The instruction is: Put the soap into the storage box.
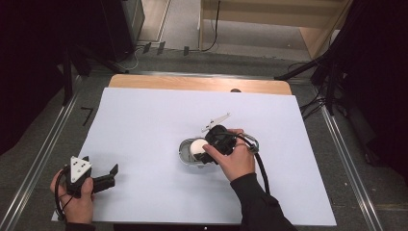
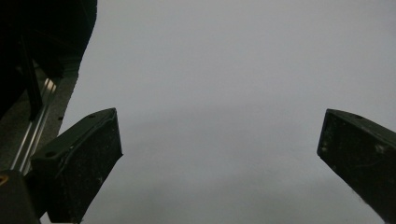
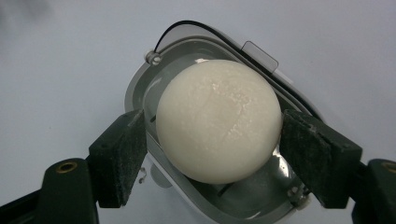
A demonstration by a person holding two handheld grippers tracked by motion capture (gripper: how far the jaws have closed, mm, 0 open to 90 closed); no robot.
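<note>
While the right tongs (image 3: 211, 154) pinch the white ball (image 3: 218, 120) over its clear container (image 3: 140, 88), lower gently; left tongs (image 2: 219, 154) rest spread.

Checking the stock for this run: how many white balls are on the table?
1. The white ball sits in the clear oval container near the middle of the white sheet, gripped by the right gripper. Others could hide beneath that hand, though none show.

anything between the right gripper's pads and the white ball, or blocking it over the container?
Nothing visible. The right gripper has both pads against the white ball, directly over the open grey container, with no lid or other thing between them.
</note>
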